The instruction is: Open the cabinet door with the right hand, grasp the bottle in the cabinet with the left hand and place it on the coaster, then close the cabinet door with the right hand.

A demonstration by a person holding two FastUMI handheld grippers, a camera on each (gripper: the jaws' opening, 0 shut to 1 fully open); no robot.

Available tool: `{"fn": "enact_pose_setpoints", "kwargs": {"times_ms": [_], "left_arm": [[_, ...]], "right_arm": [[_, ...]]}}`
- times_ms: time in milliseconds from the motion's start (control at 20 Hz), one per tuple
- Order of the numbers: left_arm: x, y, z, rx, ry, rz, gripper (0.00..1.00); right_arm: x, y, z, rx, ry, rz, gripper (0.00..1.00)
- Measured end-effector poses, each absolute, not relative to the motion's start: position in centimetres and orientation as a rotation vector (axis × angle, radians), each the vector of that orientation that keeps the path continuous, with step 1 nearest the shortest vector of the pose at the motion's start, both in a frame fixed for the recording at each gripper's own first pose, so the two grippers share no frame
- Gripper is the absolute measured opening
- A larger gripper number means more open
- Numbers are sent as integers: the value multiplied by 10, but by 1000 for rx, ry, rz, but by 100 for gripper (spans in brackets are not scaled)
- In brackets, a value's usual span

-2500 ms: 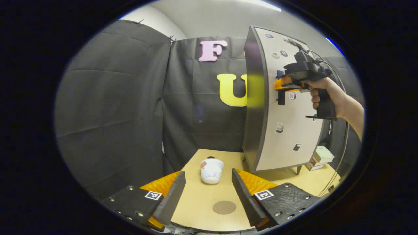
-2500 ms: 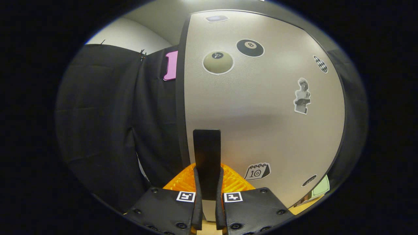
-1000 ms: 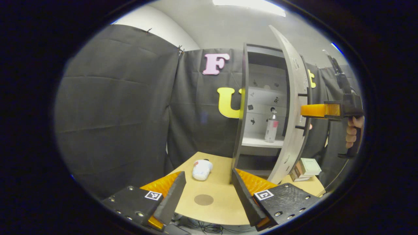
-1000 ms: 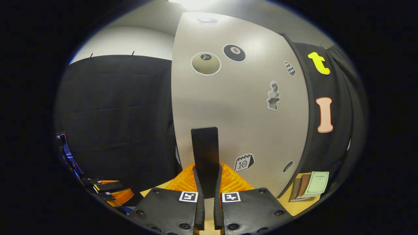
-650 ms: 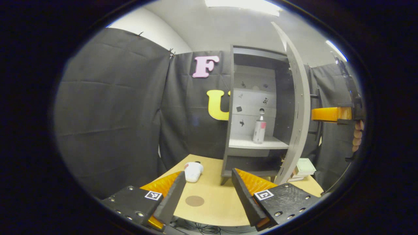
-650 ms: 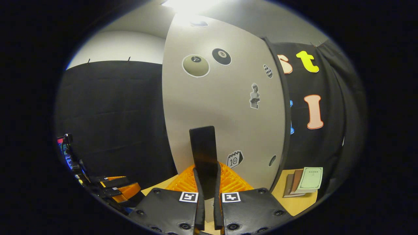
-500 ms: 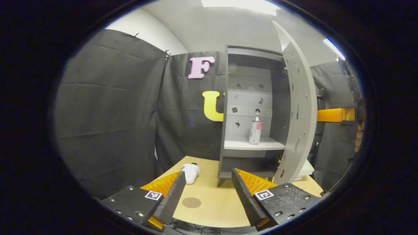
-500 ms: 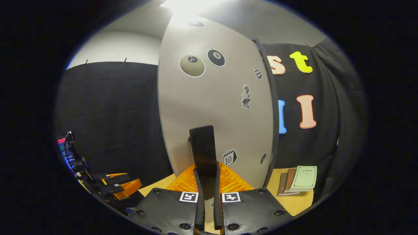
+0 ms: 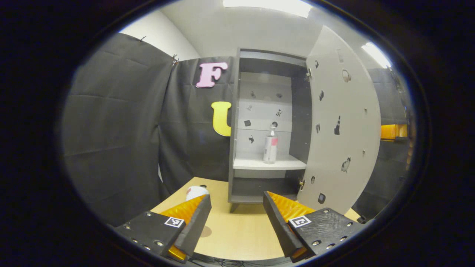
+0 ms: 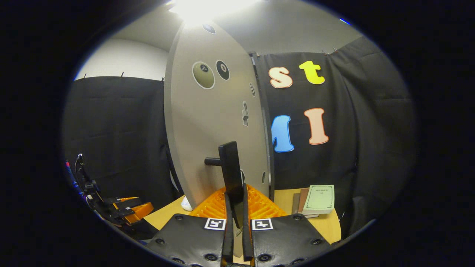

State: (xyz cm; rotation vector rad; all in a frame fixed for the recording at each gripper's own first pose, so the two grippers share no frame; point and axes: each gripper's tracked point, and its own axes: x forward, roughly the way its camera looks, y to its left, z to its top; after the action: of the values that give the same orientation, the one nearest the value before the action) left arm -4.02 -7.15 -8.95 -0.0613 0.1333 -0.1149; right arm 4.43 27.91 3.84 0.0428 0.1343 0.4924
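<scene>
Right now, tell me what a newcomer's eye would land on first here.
The cabinet door, dotted with stickers, stands swung wide at right. Behind it, a bottle stands upright on the white shelf. The right gripper is clamped on the door's black handle.

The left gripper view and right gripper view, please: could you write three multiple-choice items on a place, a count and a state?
1. Where does the slim clear bottle with a pink label stand?
A) on the tan tabletop
B) on the grey cabinet's white shelf
C) on the books

2. How many round ball stickers sit side by side high on the door's outer face?
A) two
B) four
C) none

3. The grey cabinet door is:
A) shut
B) swung open
C) missing

B: the bottle stands upright on the shelf.
A: one beige, one black.
B: right tongs clamp its black bar handle.
</scene>
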Motion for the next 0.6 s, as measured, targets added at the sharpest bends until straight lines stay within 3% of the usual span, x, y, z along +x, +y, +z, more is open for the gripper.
{"fn": "enact_pose_setpoints", "kwargs": {"times_ms": [300, 400, 600], "left_arm": [[-31, -78, -95, -86, 143, -145, 85], [-27, -76, -96, -89, 149, -150, 87], [-2, -75, -97, -91, 152, -166, 85]], "right_arm": [[55, 248, 35, 9, 132, 375, 10], [48, 256, 33, 53, 153, 407, 6], [51, 252, 32, 42, 140, 375, 10]]}}
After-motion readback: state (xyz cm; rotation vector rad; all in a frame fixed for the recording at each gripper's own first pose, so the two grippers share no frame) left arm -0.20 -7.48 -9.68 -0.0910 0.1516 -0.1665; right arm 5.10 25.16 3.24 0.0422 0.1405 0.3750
